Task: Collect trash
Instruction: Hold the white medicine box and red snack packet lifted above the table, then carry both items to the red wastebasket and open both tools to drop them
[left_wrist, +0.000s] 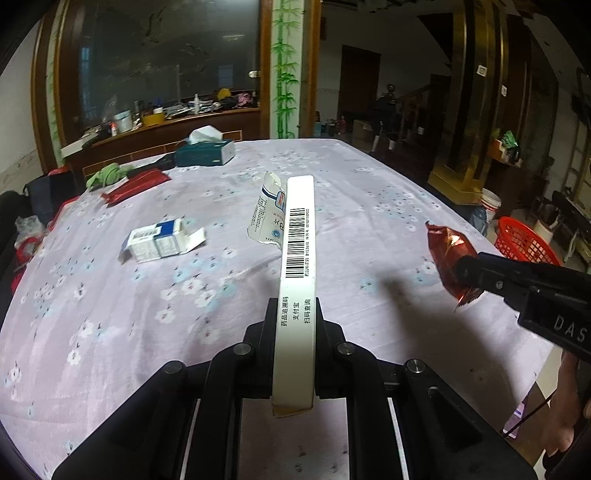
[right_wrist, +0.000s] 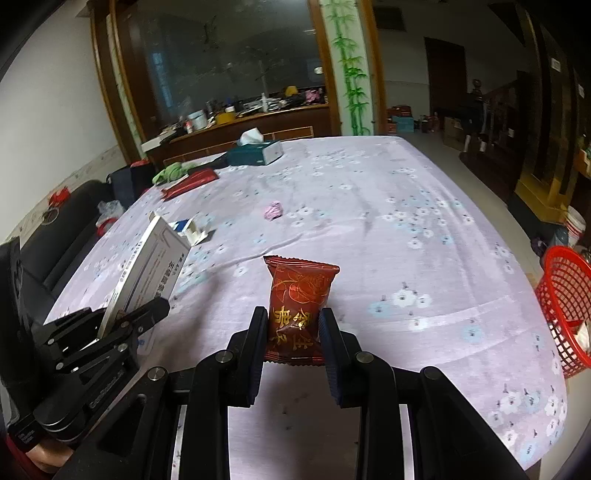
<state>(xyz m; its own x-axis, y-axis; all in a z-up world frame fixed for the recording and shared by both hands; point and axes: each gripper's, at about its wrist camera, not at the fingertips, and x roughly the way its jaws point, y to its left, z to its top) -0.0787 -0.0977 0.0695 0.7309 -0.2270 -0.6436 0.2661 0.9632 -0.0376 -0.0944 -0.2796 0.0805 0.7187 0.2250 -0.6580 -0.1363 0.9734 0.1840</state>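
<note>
Presently, left gripper (left_wrist: 294, 325) clamps a white box (left_wrist: 297, 258) edge-on and right gripper (right_wrist: 293, 328) pinches a red wrapper (right_wrist: 297, 299), both lifted clear above the table (right_wrist: 369, 221), presumably for carrying to the red basket (right_wrist: 565, 295) beside it.

This is a lived-in home's dining room: a large worktop (right_wrist: 369, 206) under a floral purple cloth, a tissue box (right_wrist: 255, 153) near its far left corner, a cluttered wooden sideboard (right_wrist: 251, 122) beneath a big mirror (right_wrist: 221, 59), bamboo-painted pillar (right_wrist: 351, 74), dark sofa (right_wrist: 66, 229) along the worktop's left edge.
</note>
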